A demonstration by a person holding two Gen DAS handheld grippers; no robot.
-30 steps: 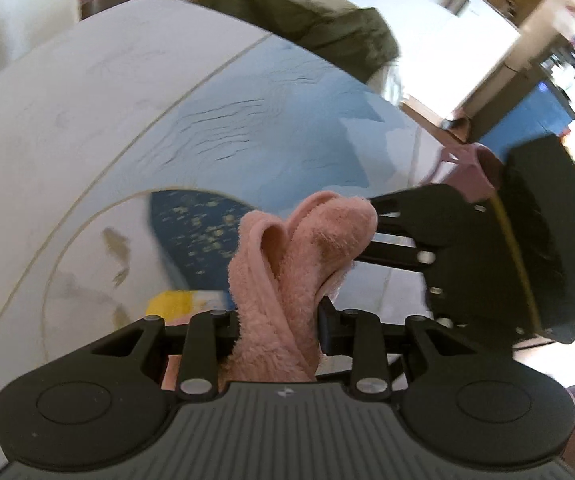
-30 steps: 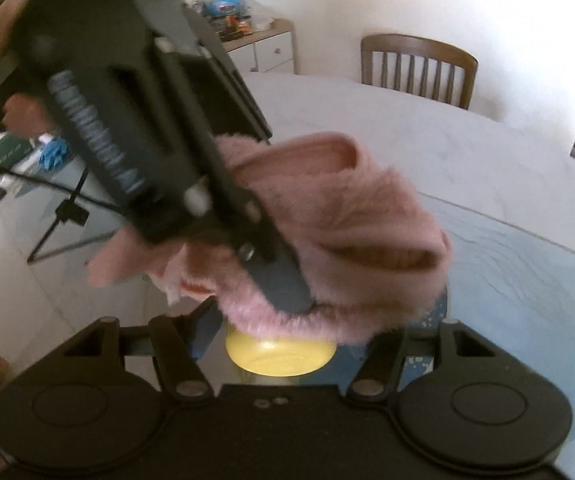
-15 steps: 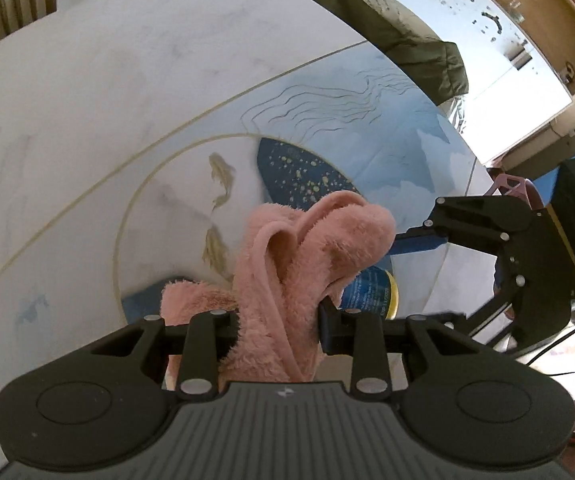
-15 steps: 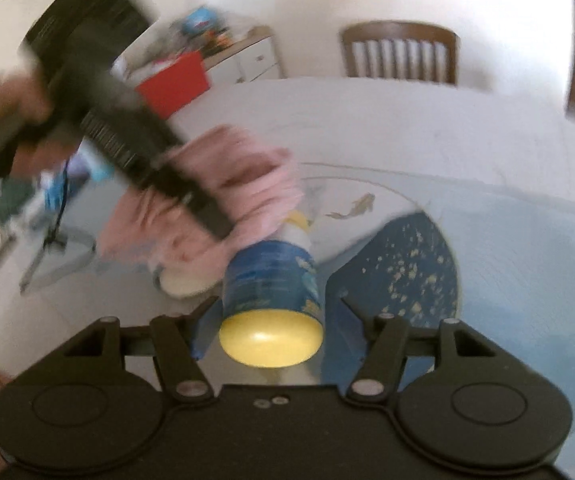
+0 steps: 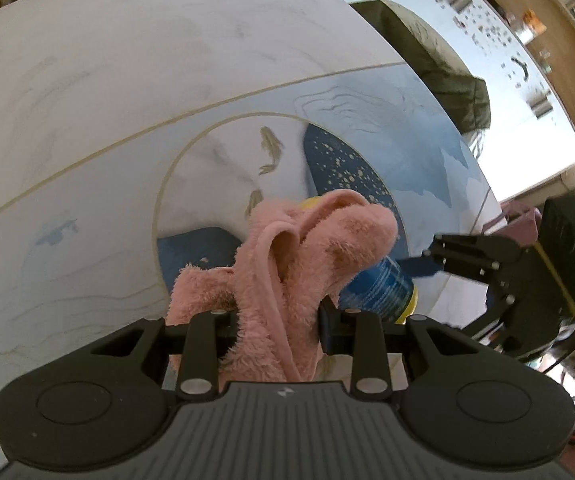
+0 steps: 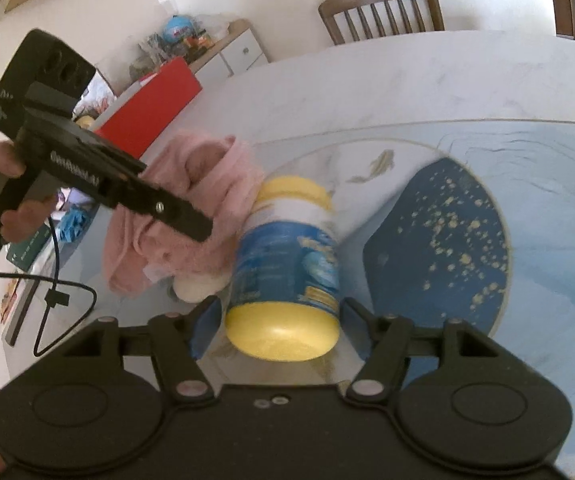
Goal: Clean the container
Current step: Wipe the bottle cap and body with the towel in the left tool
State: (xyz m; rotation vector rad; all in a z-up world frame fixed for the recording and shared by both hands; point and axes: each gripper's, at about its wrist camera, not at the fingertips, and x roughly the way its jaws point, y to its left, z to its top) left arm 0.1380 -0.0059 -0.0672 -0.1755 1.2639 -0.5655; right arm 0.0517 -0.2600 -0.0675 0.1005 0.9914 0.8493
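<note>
Jar (image 6: 287, 264), blue-labelled with yellow ends, lies on your table (image 6: 427, 92) between your right tool's (image 6: 275, 320) opening jaws, untouched. Your left tool (image 5: 275, 316), clamped on a pink towel (image 5: 311, 248), presses it against the jar's left side.

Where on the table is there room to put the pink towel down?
The white marble stretch toward the wooden chair is bare, and so is the dark blue speckled patch right of the bottle. Around the bottle it is crowded: towel and both claws.
</note>
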